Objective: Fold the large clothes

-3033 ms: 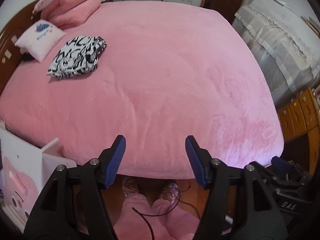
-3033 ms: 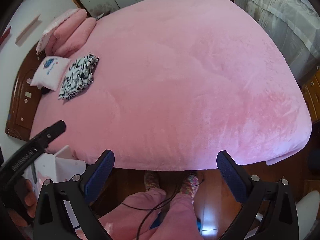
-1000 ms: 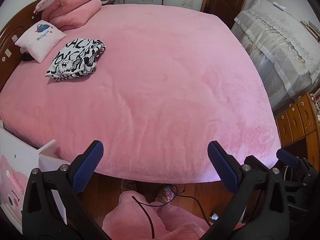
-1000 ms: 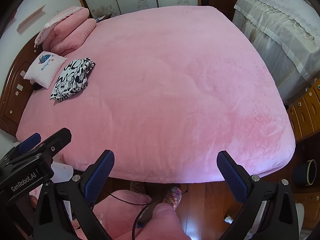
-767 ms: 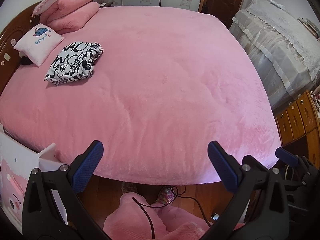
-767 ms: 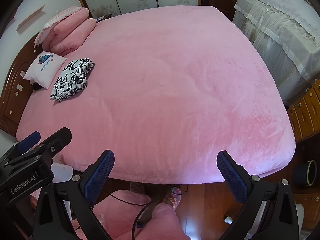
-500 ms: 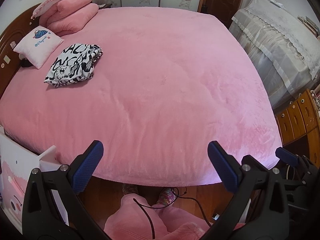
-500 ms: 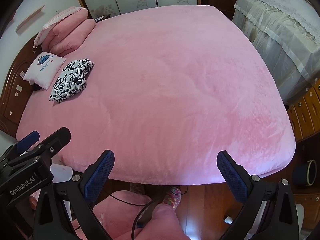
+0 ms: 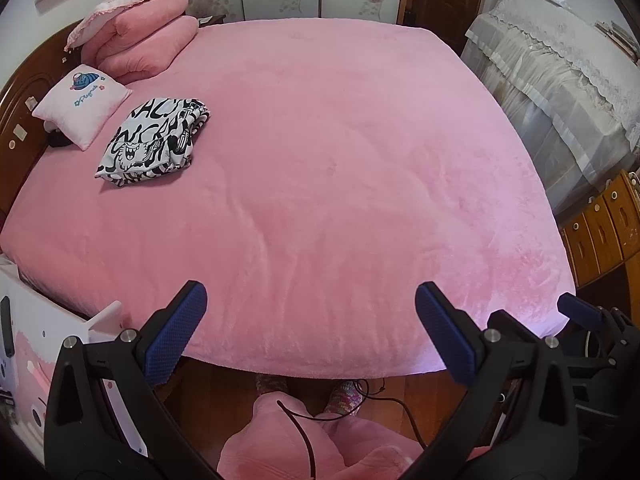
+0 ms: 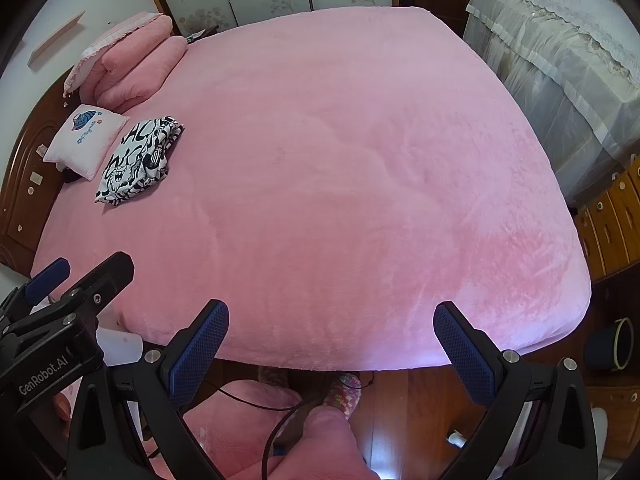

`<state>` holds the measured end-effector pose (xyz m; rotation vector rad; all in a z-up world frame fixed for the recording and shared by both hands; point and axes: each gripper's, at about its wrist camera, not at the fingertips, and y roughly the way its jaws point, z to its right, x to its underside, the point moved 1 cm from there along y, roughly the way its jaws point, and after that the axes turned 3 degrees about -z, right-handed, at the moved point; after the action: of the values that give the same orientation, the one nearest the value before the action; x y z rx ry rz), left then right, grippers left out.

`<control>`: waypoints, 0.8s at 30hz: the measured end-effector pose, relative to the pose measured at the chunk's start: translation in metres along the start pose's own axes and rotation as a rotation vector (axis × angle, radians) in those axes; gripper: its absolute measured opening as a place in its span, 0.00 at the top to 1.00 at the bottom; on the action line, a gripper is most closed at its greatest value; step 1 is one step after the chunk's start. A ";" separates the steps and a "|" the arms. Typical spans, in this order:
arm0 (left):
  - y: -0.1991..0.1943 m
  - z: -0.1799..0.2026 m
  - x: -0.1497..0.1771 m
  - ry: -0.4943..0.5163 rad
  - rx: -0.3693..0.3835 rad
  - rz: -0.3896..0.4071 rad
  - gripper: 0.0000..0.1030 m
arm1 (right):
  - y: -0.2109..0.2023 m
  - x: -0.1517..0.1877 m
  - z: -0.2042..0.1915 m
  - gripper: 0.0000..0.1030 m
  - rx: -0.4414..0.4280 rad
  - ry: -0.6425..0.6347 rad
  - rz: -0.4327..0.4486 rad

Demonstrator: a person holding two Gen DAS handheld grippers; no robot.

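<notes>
A black-and-white patterned garment (image 9: 154, 142) lies folded in a compact bundle at the far left of the pink bed (image 9: 340, 160), next to a small pink pillow. It also shows in the right wrist view (image 10: 138, 160). My left gripper (image 9: 312, 334) is open and empty, held above the near edge of the bed, far from the garment. My right gripper (image 10: 330, 346) is open and empty too, over the same near edge. The left gripper's body shows at the lower left of the right wrist view (image 10: 60, 320).
Pink pillows (image 9: 140, 28) and a small printed cushion (image 9: 82, 100) sit by the wooden headboard (image 9: 16, 120). A lace-covered piece of furniture (image 9: 560, 80) and wooden drawers (image 9: 600, 232) stand to the right. A white cabinet (image 9: 16, 340) stands at the lower left. My legs and a cable (image 9: 304, 432) are below.
The left gripper's jaws have opened wide since three seconds ago. Both views have shifted slightly, with the bed and folded garment sitting a little lower in frame. The garment has not moved.
</notes>
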<state>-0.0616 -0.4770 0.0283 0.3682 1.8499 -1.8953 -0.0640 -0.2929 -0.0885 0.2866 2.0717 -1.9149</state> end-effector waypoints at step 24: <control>0.009 0.000 -0.012 0.018 -0.014 -0.015 0.00 | 0.002 -0.004 0.003 0.00 0.007 -0.004 -0.010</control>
<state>-0.0471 -0.4750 0.0264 0.3692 1.8810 -1.8941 -0.0595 -0.2957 -0.0890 0.2746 2.0678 -1.9274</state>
